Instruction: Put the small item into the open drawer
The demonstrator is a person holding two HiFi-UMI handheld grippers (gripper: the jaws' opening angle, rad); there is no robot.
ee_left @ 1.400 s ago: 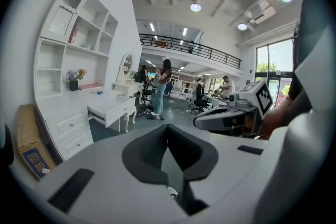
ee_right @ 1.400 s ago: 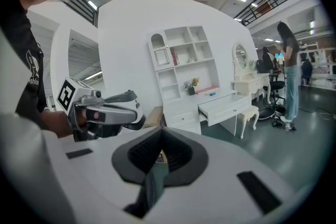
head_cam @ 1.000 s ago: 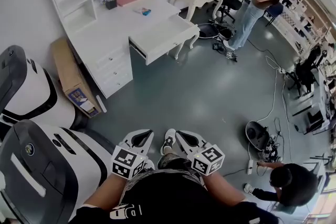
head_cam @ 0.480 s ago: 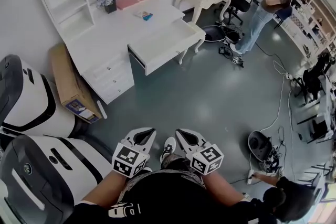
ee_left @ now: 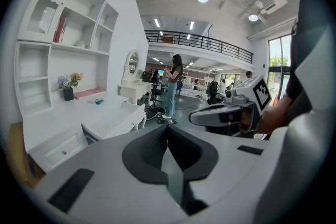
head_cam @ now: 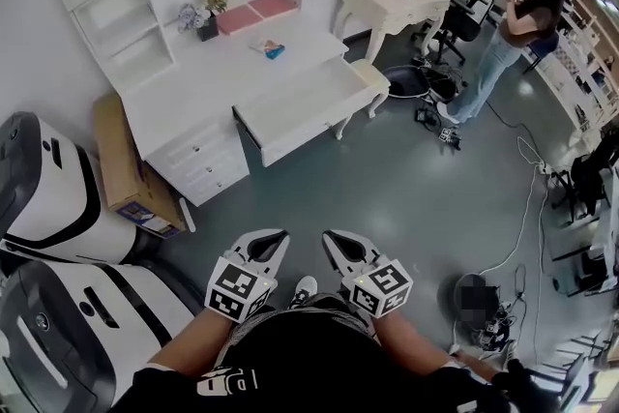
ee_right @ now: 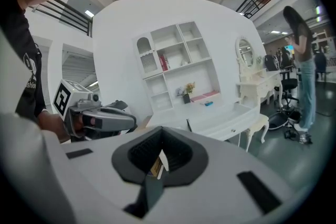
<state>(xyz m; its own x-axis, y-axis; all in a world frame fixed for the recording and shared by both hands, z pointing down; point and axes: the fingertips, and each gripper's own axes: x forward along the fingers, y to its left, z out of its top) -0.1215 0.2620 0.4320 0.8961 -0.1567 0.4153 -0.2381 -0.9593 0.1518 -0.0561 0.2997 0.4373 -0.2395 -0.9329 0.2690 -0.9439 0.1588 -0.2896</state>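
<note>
Fingers (head_cam: 275, 243) of your left gripper (head_cam: 281, 234) pressed together; right gripper (head_cam: 327, 235) fingers also closed. Small blue item (head_cam: 270, 48) sits on white desk surface (head_cam: 193, 87), behind open white drawer (head_cam: 309, 97).

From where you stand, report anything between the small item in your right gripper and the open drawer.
Nothing visible blocks it. The right gripper is shut on the small item, and only bare grey floor lies between it and the open drawer. The cardboard box sits off left.
</note>
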